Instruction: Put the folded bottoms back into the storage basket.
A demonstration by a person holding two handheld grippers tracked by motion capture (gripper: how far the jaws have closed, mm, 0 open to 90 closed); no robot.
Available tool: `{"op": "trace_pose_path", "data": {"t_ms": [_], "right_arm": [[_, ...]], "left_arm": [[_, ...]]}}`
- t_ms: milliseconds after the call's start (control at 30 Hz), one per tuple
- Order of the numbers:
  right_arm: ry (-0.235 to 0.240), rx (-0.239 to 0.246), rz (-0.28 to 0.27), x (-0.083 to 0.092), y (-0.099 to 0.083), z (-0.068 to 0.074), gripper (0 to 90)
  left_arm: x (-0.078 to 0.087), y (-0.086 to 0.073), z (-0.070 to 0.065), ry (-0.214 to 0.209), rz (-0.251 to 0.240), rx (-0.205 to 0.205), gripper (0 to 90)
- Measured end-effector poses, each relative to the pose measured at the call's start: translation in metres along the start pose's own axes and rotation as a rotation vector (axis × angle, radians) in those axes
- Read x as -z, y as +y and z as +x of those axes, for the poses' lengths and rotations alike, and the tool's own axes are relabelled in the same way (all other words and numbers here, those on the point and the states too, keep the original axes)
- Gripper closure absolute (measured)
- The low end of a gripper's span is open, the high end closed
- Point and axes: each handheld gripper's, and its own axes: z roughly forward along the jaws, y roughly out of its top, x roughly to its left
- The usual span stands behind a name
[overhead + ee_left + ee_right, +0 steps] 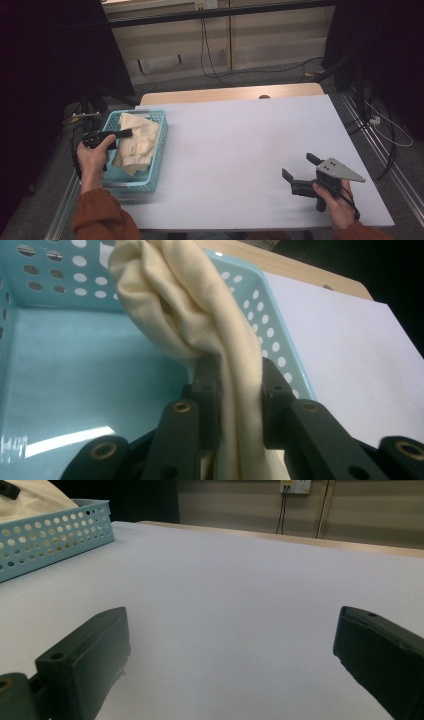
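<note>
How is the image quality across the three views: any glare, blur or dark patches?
High view: soft overall, with dark upper corners; the white table is evenly lit. Left gripper view: a glare streak on the blue basket floor; the cream cloth is sharp. Right gripper view: the near right tongs are blurred, and the far wall is dim.

Basket walls hem the cloth; the table lies open.

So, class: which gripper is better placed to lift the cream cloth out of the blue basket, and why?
The left gripper: it is already shut on the cloth inside the basket. The right gripper is open, far across the table.
</note>
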Motion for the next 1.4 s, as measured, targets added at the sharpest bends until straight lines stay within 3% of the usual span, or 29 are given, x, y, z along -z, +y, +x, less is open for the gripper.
{"op": "trace_pose_path", "data": {"t_ms": [133, 200, 233, 633, 1400], "right_arm": [[0.0, -0.002, 0.001, 0.0, 0.0, 0.0, 1.6], [0.0, 0.0, 0.0, 0.0, 0.0, 0.0, 1.6], [0.0, 0.0, 0.0, 0.0, 0.0, 0.0, 1.6], [-0.001, 0.0, 0.001, 0.0, 0.0, 0.0, 1.6], [0.003, 0.004, 0.005, 0.0, 0.0, 0.0, 1.6]], "left_arm": [[-0.001, -0.002, 0.006, -0.015, 0.004, 0.015, 74.7], [-0.002, -0.002, 0.006, 0.005, 0.004, 0.01, 74.6], [-0.003, -0.002, 0.005, 0.048, 0.024, -0.013, 74.4], [-0.008, -0.003, 0.004, 0.125, 0.044, -0.064, 73.6], [-0.016, -0.01, 0.017, 0.179, 0.042, -0.068, 71.2]]}}
